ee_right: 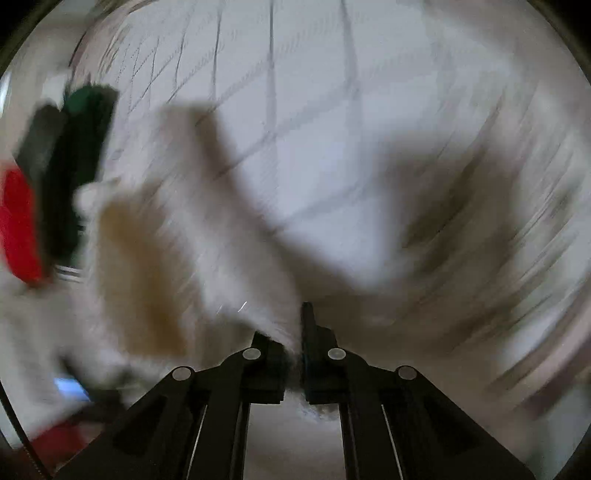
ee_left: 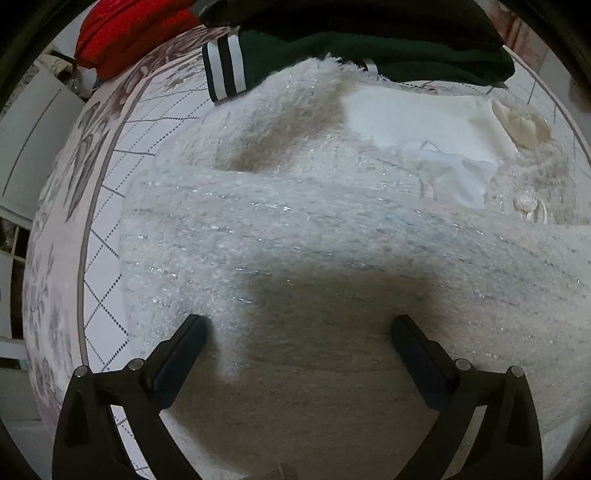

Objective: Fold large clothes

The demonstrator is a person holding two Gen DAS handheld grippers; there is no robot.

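A large fluffy white cardigan (ee_left: 295,221) with silver threads lies spread on the patterned bedspread (ee_left: 110,192); its white lining (ee_left: 417,122) and a clear button (ee_left: 526,203) show at the far right. My left gripper (ee_left: 299,325) is open, its fingers resting low over the cardigan's near part. In the blurred right wrist view, my right gripper (ee_right: 299,328) is shut on a fold of the white cardigan (ee_right: 221,251) and holds it lifted above the bedspread (ee_right: 314,110).
A dark green garment (ee_left: 369,48) with a white-striped cuff (ee_left: 223,70) lies at the cardigan's far edge, and a red garment (ee_left: 129,33) lies beyond it. Both also show at the left of the right wrist view, green garment (ee_right: 85,155), red garment (ee_right: 18,225).
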